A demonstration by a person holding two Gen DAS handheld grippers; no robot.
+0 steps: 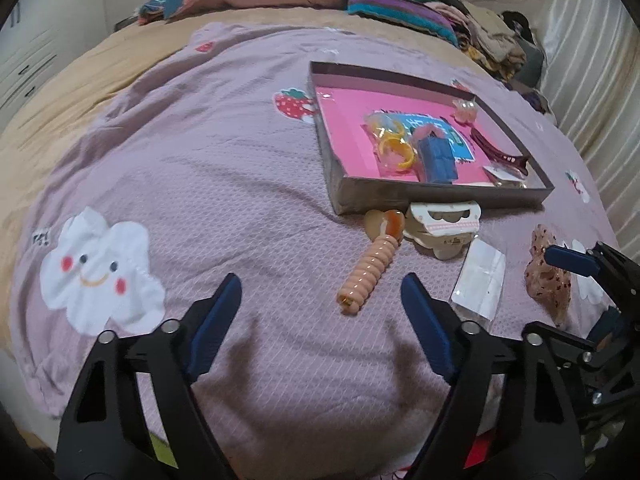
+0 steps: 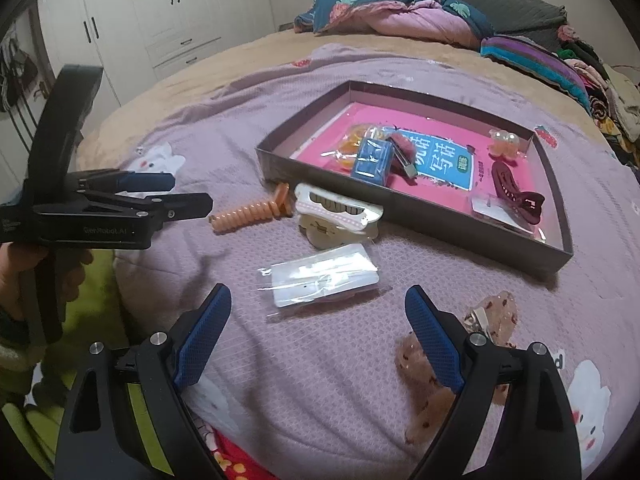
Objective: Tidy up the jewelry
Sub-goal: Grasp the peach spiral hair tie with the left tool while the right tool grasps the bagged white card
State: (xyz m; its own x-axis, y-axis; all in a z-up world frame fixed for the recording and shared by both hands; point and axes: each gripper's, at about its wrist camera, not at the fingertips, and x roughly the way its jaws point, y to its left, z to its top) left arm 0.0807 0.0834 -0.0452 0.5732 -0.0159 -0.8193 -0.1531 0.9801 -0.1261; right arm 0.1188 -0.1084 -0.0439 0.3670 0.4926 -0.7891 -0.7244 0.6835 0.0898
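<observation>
Two grippers [image 1: 322, 292] [image 2: 318, 304] spread wide, empty, over four loose clips beside one tray [image 1: 440, 194].

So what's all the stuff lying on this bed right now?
box: 1, dark walls, pink floor, on the bedspread
blue carton: 1, in the box
yellow rings: bagged, in the box
dark red clip: 1, in the box
spiral hair tie: 1, peach, in front of the box
cream claw clip: 1, against the box's front wall
clear packet: 1, on the bedspread
speckled pink clip: 1, by the right gripper
left gripper: open, empty
right gripper: open, empty
</observation>
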